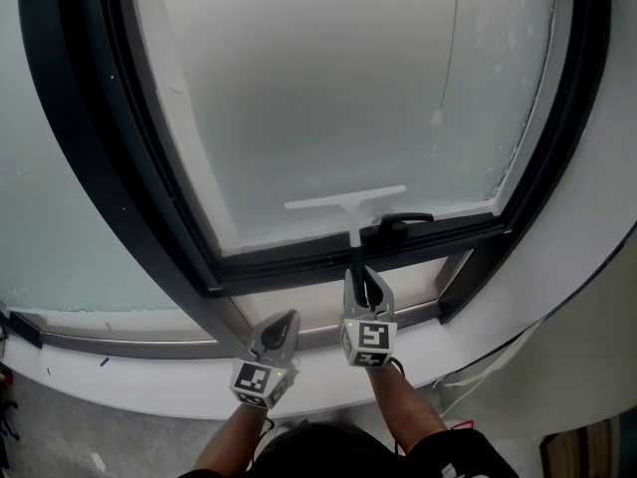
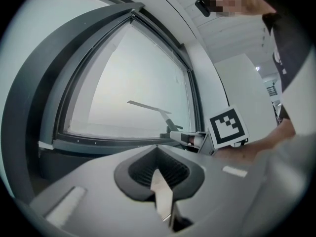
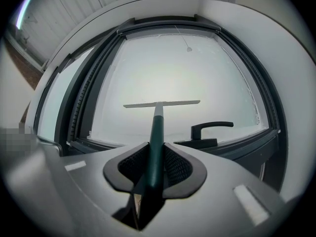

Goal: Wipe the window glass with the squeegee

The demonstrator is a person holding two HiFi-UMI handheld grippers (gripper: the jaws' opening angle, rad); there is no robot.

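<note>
A squeegee (image 1: 347, 205) with a white blade and a dark green handle (image 3: 156, 147) rests its blade low on the frosted window glass (image 1: 328, 88). My right gripper (image 1: 364, 285) is shut on the handle, below the pane's bottom edge. In the right gripper view the blade (image 3: 162, 103) lies level across the glass (image 3: 173, 73). My left gripper (image 1: 282, 333) is shut with nothing in it, down and left of the right one, in front of the sill. The left gripper view shows the squeegee (image 2: 148, 107) and the right gripper (image 2: 190, 138) off to its right.
A dark window frame (image 1: 149, 167) surrounds the pane, with a black lever handle (image 1: 403, 224) on its bottom rail just right of the squeegee. A white sill (image 1: 149, 381) runs below. A thin cord (image 1: 450, 58) hangs in front of the glass.
</note>
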